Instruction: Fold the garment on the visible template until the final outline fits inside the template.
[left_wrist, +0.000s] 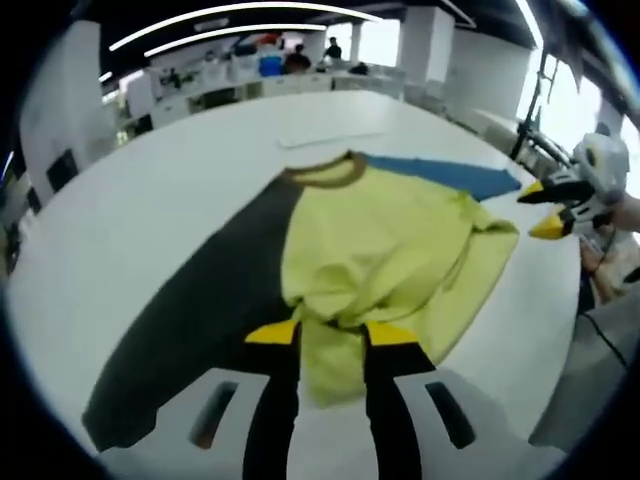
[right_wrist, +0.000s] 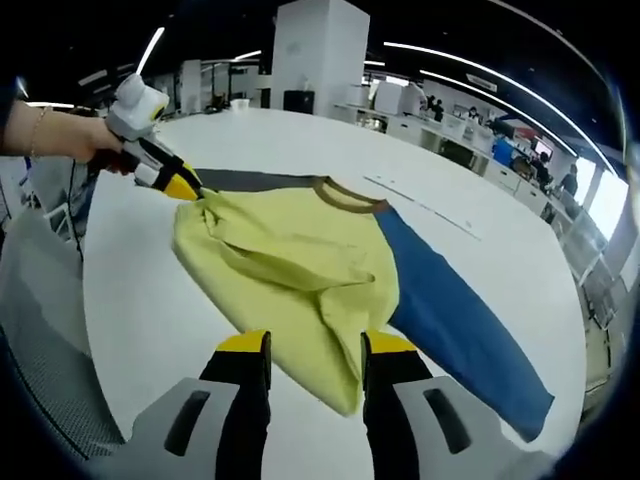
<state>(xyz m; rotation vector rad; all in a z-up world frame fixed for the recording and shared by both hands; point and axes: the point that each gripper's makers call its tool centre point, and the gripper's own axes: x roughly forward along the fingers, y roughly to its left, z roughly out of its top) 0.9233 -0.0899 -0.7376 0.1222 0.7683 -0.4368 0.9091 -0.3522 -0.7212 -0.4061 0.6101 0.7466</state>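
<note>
Shirt on table, left gripper pinching hem

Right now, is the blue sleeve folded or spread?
Spread: the blue sleeve lies flat and straight on the white table, beyond the bunched yellow body.

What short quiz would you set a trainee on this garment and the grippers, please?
1. Multiple choice: the collar of the garment is A) brown, B) white, C) red.
2. True or false: both sleeves are blue.
3. Fill in: in the right gripper view, the left gripper meets the garment at its ___ body fabric.

Key: 1 A. 2 False: there is one blue sleeve and one dark grey sleeve. 3 yellow.
</note>
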